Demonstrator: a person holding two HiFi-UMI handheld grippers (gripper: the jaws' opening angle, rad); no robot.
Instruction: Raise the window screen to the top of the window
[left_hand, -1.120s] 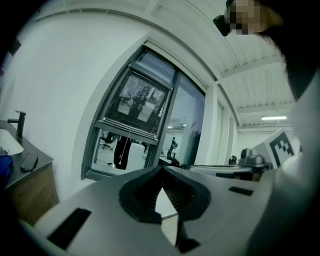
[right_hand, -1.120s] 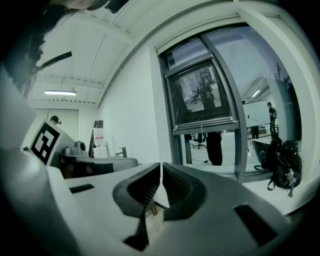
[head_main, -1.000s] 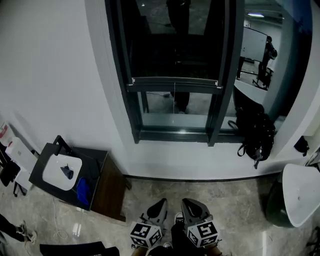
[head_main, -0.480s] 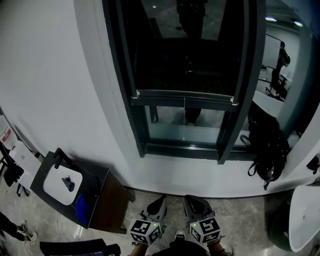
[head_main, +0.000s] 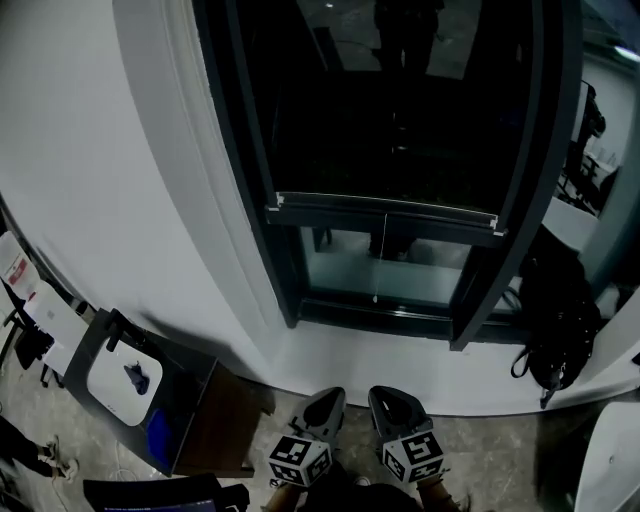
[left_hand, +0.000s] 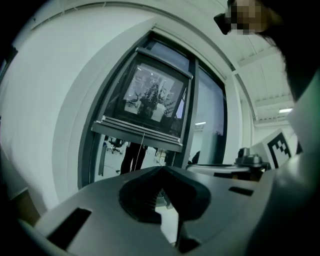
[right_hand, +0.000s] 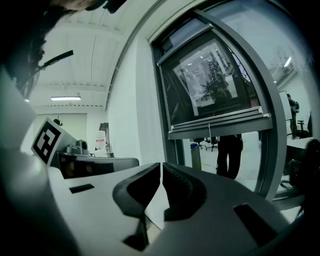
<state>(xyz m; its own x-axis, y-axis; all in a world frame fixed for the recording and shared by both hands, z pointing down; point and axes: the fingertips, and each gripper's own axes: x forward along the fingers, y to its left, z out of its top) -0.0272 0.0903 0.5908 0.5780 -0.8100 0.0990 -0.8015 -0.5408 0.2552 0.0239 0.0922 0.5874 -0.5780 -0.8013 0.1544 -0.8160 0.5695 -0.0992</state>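
Observation:
The window (head_main: 385, 150) has a dark frame set in a white wall. Its dark screen hangs down to a grey bottom rail (head_main: 385, 215), which sits above the lowest pane. A thin pull cord (head_main: 379, 262) dangles from the rail's middle. My left gripper (head_main: 328, 404) and right gripper (head_main: 392, 402) sit side by side low in the head view, well short of the window, both shut and empty. The left gripper view has the rail (left_hand: 141, 133) and cord (left_hand: 143, 146) beyond the shut left gripper (left_hand: 161, 168). The right gripper view has the rail (right_hand: 220, 125) beyond the right gripper (right_hand: 161, 166).
A dark cabinet (head_main: 190, 410) with a white tray on top stands at the lower left by the wall. A black backpack (head_main: 560, 335) leans at the right of the window sill. A white rounded object (head_main: 622, 465) shows at the bottom right corner.
The window has grown larger and slid right and down in the head view as I came closer. Both grippers stay low and shut. The screen rail keeps its place in the window.

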